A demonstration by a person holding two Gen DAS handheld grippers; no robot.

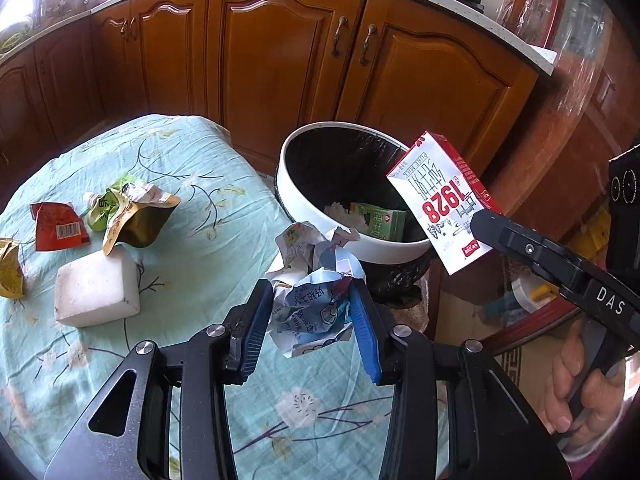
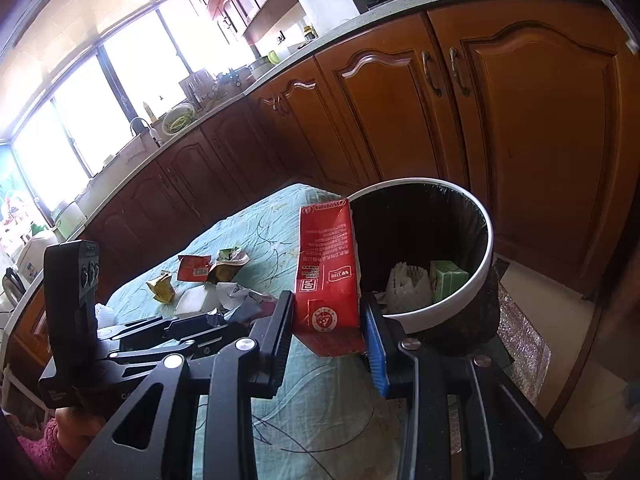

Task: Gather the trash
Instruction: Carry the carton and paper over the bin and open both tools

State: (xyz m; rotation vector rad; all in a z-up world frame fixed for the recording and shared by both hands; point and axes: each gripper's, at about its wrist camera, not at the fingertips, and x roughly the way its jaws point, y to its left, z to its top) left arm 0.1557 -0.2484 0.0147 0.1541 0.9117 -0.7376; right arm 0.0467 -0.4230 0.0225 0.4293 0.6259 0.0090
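My left gripper [image 1: 310, 300] is shut on a crumpled white-and-blue wrapper [image 1: 316, 292] and holds it above the table's right edge, just short of the bin. My right gripper [image 2: 326, 312] is shut on a red-and-white milk carton [image 2: 328, 268], also seen in the left wrist view [image 1: 444, 200], held upright at the rim of the white trash bin [image 1: 320, 208] [image 2: 476, 272]. The bin has a black liner and holds a green carton [image 2: 448, 280] and white foam [image 2: 404, 276]. The left gripper [image 2: 224, 322] also shows in the right wrist view.
On the table with the teal flowered cloth [image 1: 208, 216] lie a red wrapper [image 1: 58, 226], a green-gold pouch [image 1: 128, 212], a yellow wrapper [image 1: 10, 272] and a white foam block [image 1: 96, 288]. Wooden kitchen cabinets [image 1: 280, 60] stand behind the bin.
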